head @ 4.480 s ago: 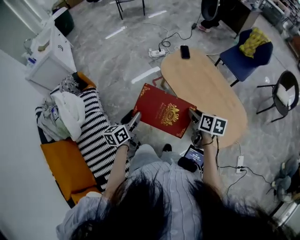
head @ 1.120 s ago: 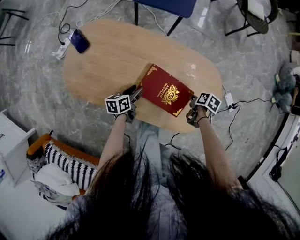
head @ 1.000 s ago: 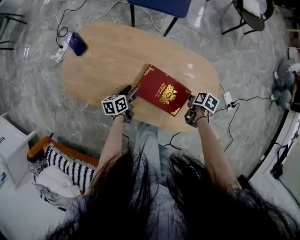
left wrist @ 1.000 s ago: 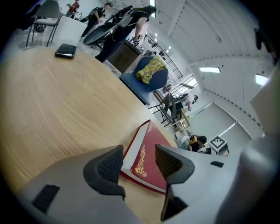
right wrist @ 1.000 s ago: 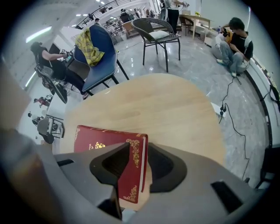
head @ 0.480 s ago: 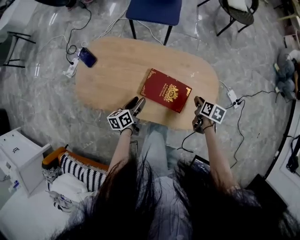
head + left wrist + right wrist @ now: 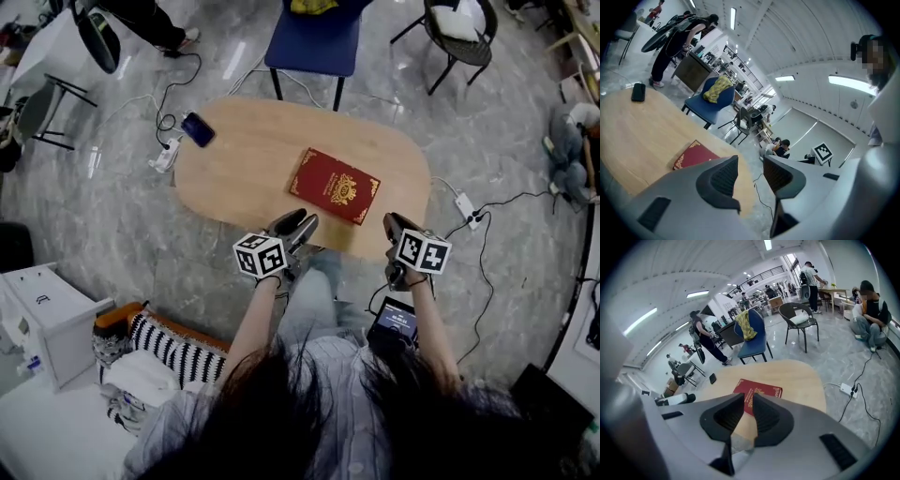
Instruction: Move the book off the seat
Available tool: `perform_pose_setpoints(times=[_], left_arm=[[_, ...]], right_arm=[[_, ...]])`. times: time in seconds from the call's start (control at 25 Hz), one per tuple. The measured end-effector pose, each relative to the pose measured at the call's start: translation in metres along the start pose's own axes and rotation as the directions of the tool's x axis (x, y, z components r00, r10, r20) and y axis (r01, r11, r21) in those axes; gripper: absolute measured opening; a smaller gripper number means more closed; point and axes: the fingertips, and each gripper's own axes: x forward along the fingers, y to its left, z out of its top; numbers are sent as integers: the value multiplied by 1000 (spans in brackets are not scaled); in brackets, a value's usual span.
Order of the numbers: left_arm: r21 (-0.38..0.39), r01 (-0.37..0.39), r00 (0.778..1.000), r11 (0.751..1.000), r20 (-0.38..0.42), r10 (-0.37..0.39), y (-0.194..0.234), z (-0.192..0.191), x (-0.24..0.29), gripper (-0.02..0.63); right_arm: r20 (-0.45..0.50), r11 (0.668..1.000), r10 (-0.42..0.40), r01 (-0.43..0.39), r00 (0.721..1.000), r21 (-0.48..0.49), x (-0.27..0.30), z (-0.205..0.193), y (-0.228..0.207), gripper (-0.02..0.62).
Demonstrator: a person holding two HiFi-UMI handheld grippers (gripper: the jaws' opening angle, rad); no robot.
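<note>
I'd freed the red gold-crested book (image 7: 335,186) on the oval wooden worktop (image 7: 244,159); both pairs of empty fingers were closing, the left gripper (image 7: 298,228) spread, the right gripper (image 7: 390,223) nearly together.

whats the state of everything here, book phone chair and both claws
book: closed, lying flat on the wooden table, touched by neither claw
phone: lying flat near the table's edge, screen dark
blue chair: upright beyond the table, yellow cloth on it
left claw: jaws apart and empty, have just been closing
right claw: jaws almost together and empty, have just been closing
</note>
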Motion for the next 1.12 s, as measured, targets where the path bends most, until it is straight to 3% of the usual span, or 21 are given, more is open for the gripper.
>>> perform_pose_setpoints(times=[0.28,0.52,0.64,0.96,1.12], left_arm=[[120,33,997,992,58,-41,-67,8,-34,137],[205,20,999,979,35,-28,-110,-21,-62,108],[213,9,997,977,71,-25,-129,-29,-82,101],[279,-38,995,959,102,10,-161,-38,-127,91],[264,-52,994,963,104,25,-161,-40,-141,89]], right_arm=[[65,985,71,-60,995,-159,-60,4,45,60],[126,973,82,-53,989,-225,-113,-5,56,60],[148,965,88,-48,985,-258,-134,-15,61,60],[166,967,139,-97,976,-234,-160,-42,70,60],[156,966,137,-97,978,-240,-160,-54,74,60]])
